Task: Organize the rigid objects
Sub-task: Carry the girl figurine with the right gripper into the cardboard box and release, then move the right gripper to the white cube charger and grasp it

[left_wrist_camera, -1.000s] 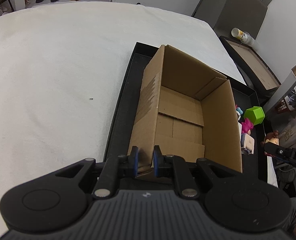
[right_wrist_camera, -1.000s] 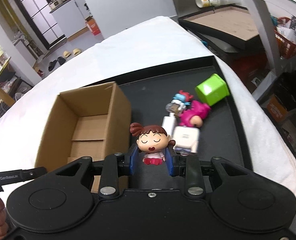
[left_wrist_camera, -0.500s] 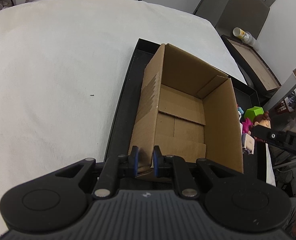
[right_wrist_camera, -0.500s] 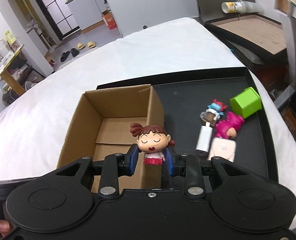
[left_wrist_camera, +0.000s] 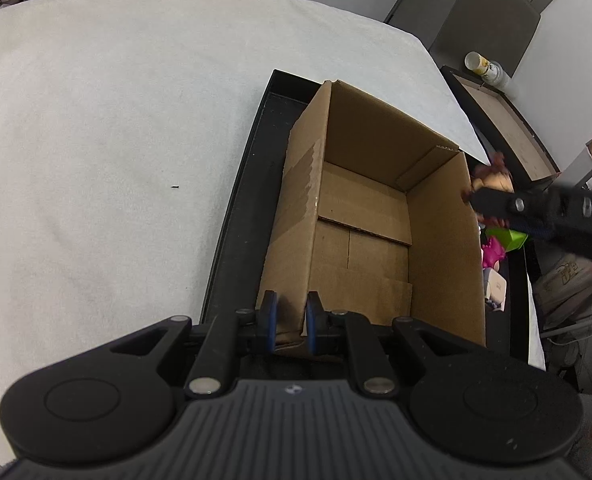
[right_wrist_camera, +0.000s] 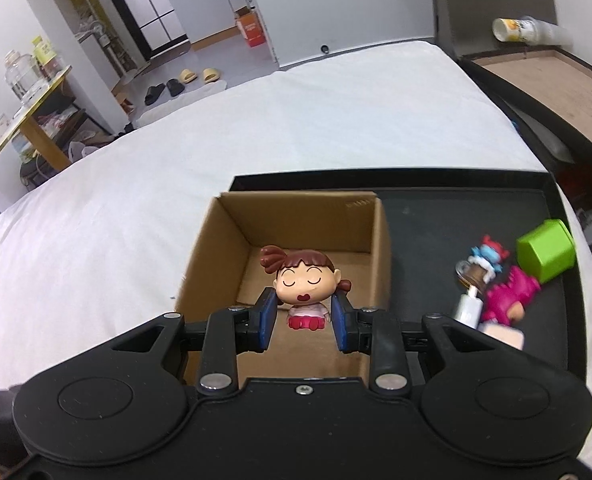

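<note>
An open cardboard box point(left_wrist_camera: 376, 216) point(right_wrist_camera: 308, 240) stands at the left end of a black tray point(left_wrist_camera: 235, 216) point(right_wrist_camera: 456, 208). My left gripper point(left_wrist_camera: 291, 320) is shut on the box's near wall at its corner. A girl figurine point(right_wrist_camera: 306, 286) with brown hair and a pink dress hangs over the box's opening, my right gripper point(right_wrist_camera: 304, 320) shut on it. In the left wrist view the right gripper point(left_wrist_camera: 496, 204) shows blurred at the box's right wall, the figurine point(left_wrist_camera: 494, 180) at its tip.
On the tray right of the box lie a green cup point(right_wrist_camera: 546, 250), a pink toy point(right_wrist_camera: 510, 294), a small blue-and-red figure point(right_wrist_camera: 486, 258) and a white charger point(right_wrist_camera: 470, 310). White cloth point(left_wrist_camera: 115, 140) covers the table. A second tray point(right_wrist_camera: 556, 88) stands off to the right.
My right gripper has carried the figurine left, from above the tray floor to over the box's opening. My left gripper has kept its grip on the box wall.
</note>
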A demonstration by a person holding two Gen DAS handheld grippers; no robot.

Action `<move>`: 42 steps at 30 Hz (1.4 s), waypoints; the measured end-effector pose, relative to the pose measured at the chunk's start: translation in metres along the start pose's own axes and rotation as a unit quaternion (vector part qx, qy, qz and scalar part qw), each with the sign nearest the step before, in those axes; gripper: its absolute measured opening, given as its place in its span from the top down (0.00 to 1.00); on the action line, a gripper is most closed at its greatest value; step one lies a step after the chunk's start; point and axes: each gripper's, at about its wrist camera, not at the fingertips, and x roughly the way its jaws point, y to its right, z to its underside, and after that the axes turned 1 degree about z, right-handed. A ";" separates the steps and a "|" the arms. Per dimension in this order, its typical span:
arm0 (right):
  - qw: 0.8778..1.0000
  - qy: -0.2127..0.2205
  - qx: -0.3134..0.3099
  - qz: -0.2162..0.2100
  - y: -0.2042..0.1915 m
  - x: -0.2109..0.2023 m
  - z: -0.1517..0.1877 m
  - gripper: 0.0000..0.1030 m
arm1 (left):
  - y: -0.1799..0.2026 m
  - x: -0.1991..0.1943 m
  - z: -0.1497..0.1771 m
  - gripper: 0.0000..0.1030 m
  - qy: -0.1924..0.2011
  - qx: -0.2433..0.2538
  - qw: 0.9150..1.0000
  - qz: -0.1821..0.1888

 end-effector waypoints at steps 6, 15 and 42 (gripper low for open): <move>0.999 0.036 -0.012 -0.036 -0.021 -0.008 -0.025 0.61 | -0.003 0.000 0.000 0.87 -0.004 -0.004 1.000 0.003; 0.999 0.027 0.004 -0.043 -0.010 -0.013 -0.018 0.56 | -0.004 0.001 -0.003 0.87 -0.009 -0.007 1.000 0.001; 0.999 0.026 0.044 -0.019 0.065 -0.060 0.029 0.46 | 0.004 0.001 -0.002 0.87 -0.011 -0.007 1.000 -0.024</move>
